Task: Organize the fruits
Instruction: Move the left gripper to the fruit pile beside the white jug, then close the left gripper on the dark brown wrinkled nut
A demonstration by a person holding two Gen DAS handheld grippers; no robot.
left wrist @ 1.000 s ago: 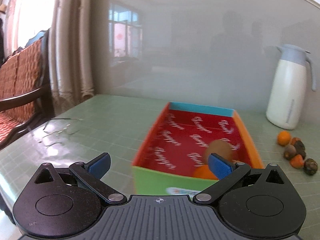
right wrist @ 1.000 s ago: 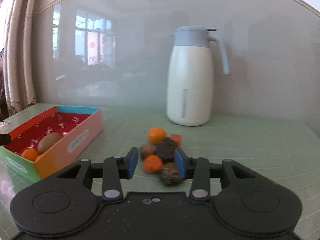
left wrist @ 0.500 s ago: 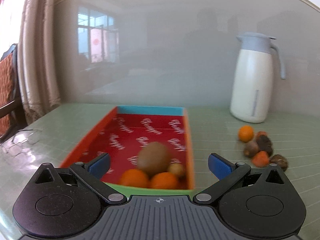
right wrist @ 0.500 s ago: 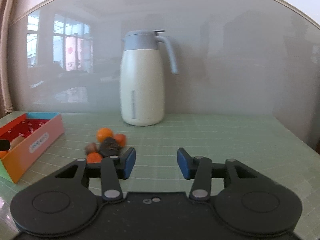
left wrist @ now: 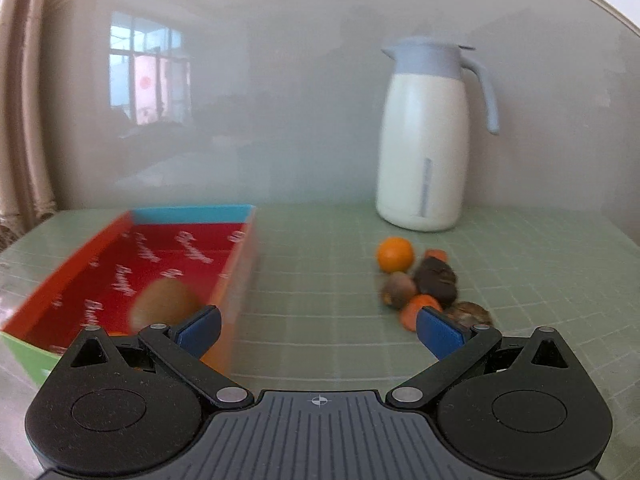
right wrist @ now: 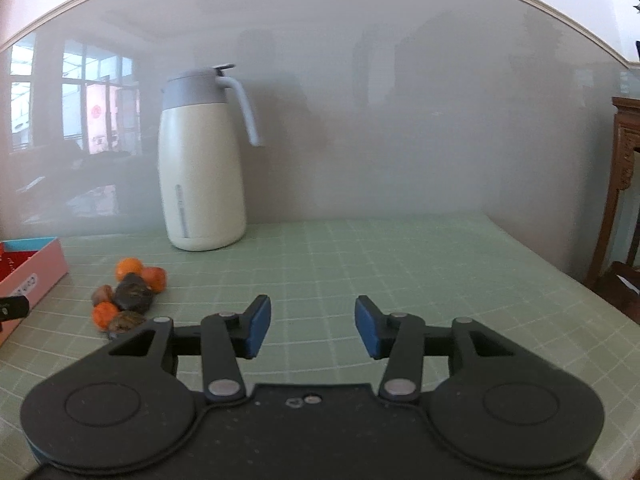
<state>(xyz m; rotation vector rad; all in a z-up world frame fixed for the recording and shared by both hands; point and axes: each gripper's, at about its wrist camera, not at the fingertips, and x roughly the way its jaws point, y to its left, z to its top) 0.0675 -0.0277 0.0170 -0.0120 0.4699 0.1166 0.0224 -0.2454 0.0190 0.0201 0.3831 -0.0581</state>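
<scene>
The left gripper [left wrist: 318,330] is held low and level over the green gridded counter [left wrist: 320,280], its blue-padded jaws spread wide and empty, aimed at the gap between a shallow cardboard box [left wrist: 240,264] and a small pile of fruit [left wrist: 420,284]. The box, red inside with a blue far wall, lies toward the counter's left edge and holds a brown kiwi [left wrist: 166,306]; an orange shape beside it is mostly hidden behind the gripper. The pile, an orange [left wrist: 395,255] with smaller orange and dark brown pieces touching one another, sits on the open counter just in front of a white thermos jug [left wrist: 424,148] that stands upright at the back edge. The right gripper [right wrist: 313,326] is also level, jaws parted and holding nothing, over bare counter to the right of the pile [right wrist: 128,298].
</scene>
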